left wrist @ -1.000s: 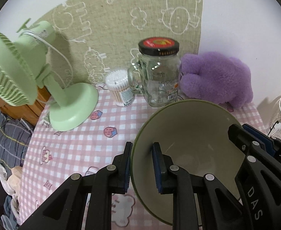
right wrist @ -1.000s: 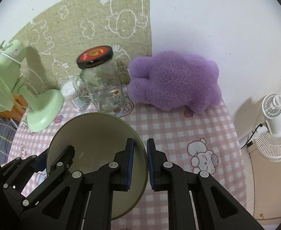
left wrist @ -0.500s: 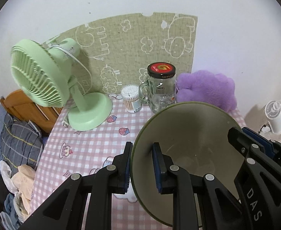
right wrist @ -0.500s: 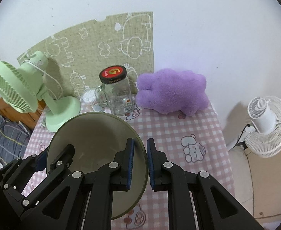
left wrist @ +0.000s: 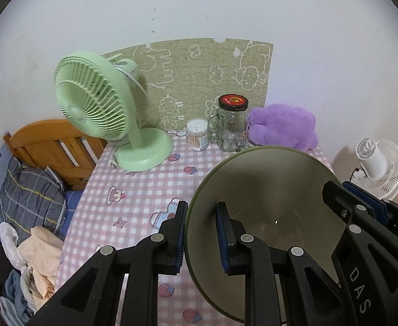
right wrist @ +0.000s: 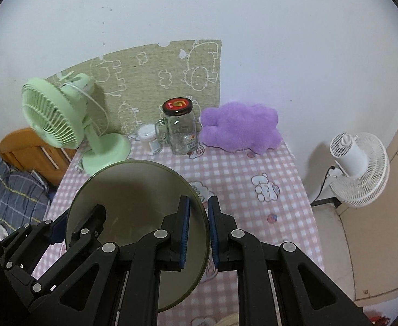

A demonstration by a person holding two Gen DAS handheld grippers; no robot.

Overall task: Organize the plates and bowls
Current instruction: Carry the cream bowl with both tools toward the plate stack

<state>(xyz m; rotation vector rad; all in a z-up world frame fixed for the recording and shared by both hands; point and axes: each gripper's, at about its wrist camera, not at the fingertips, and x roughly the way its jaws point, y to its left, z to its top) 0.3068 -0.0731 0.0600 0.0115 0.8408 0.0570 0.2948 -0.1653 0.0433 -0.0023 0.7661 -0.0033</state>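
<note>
Pink checked tablecloth (left wrist: 133,190) now sits farther below: we've lifted the green bowl (left wrist: 266,190) well clear, left gripper (left wrist: 201,233) and right gripper (right wrist: 199,231) both clamped on opposite rims, ready to carry it off

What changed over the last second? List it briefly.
Both grippers, left and right, pulled the green bowl up and back from the jar and green fan. Nothing was released; each stays clamped on the rim, and the table items kept their places.
</note>
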